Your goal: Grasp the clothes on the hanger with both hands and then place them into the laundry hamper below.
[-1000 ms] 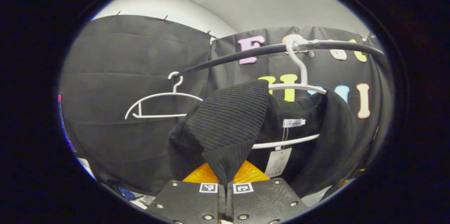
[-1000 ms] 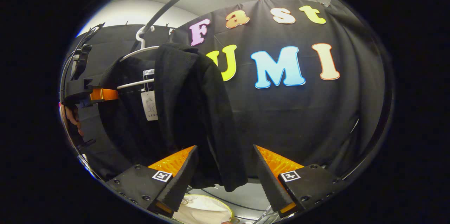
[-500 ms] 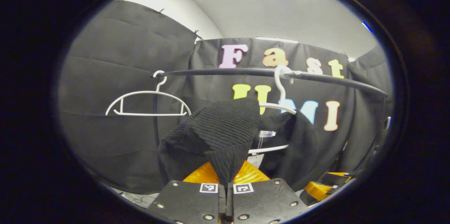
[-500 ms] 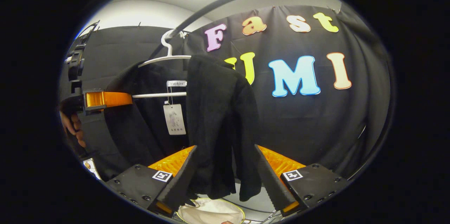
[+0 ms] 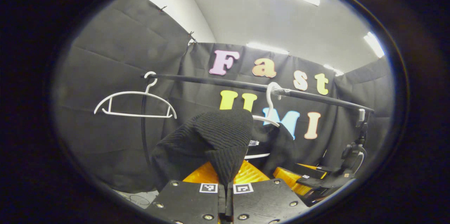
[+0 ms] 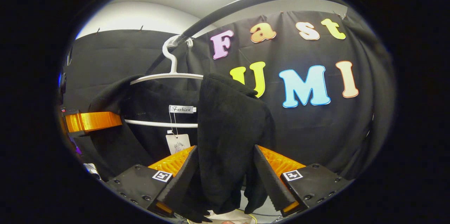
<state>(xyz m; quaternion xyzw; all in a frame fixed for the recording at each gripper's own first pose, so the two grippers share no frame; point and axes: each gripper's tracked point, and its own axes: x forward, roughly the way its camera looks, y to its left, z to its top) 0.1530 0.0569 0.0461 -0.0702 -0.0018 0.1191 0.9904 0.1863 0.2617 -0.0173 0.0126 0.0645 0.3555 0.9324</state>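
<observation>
A black knit garment hangs on a white hanger from a black rail. My left gripper is shut on a fold of its near shoulder, which bunches up just above the fingers. In the right gripper view the garment's other shoulder and sleeve hang down between the fingers of my right gripper, which stands open around the cloth. The left gripper shows at the far left of that view, beside the cloth. A sliver of the pale hamper peeks out under the sleeve.
An empty white hanger hangs on the rail to the left of the garment. A paper tag dangles inside the collar below the hanger's lower bar. The right gripper shows at lower right in the left gripper view.
The left gripper has drawn back with the shoulder fold, so rail and hanger look farther off. The right gripper has moved in; the sleeve now hangs deeper between its open fingers.
</observation>
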